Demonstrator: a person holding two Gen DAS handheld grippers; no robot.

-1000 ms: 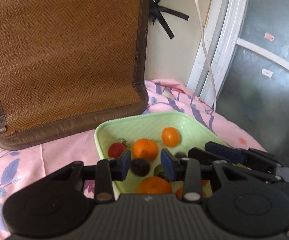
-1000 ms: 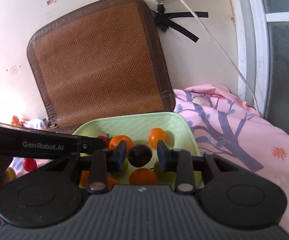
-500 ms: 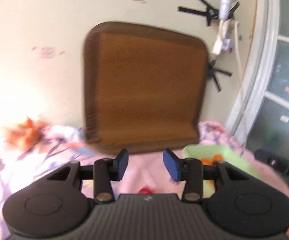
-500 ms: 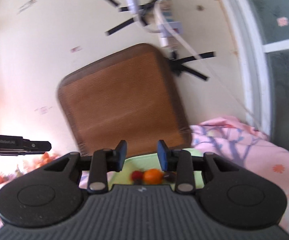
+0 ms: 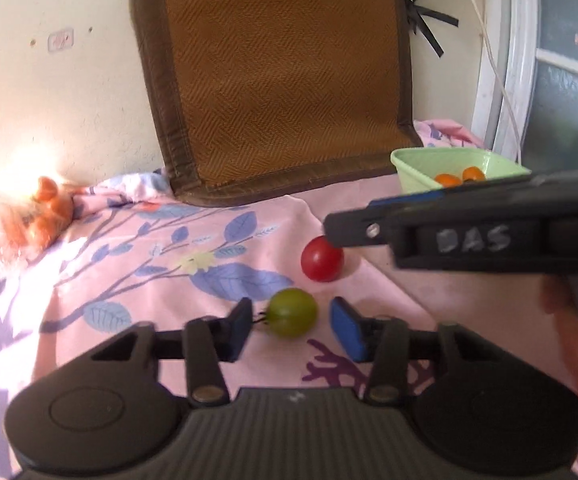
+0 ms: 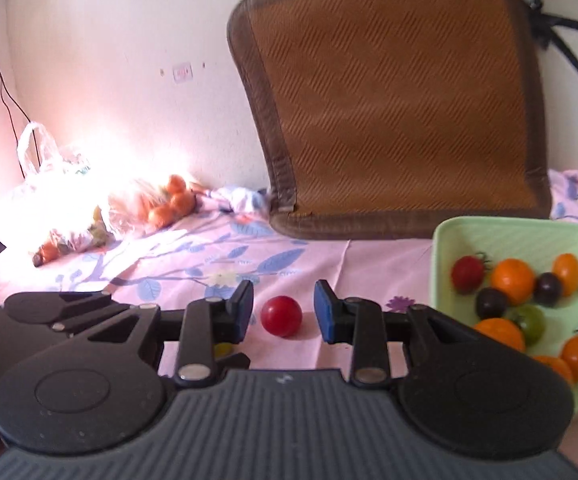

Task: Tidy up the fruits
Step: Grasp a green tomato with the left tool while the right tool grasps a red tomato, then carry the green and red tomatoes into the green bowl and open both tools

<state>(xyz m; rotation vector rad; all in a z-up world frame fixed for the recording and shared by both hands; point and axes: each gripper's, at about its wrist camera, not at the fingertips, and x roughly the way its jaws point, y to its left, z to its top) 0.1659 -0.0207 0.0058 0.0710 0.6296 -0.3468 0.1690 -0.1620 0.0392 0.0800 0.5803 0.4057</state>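
- My left gripper (image 5: 291,326) has its jaws spread, with a green tomato (image 5: 292,313) lying between the pads on the pink floral cloth (image 5: 129,264), touching neither that I can tell.
- My right gripper (image 6: 284,312) is spread too, straddling a red tomato (image 6: 281,315) without contact.
- In the left wrist view, the red tomato sits at about 1 o'clock from the green one, close by.
- The green tray (image 6: 441,240) lies at 3 o'clock of the red tomato, holding orange, red, dark and green fruits.
- A woven brown mat (image 6: 401,100) leans on the wall at 12 o'clock.
- A bag of oranges (image 6: 169,202) rests at 10 o'clock.
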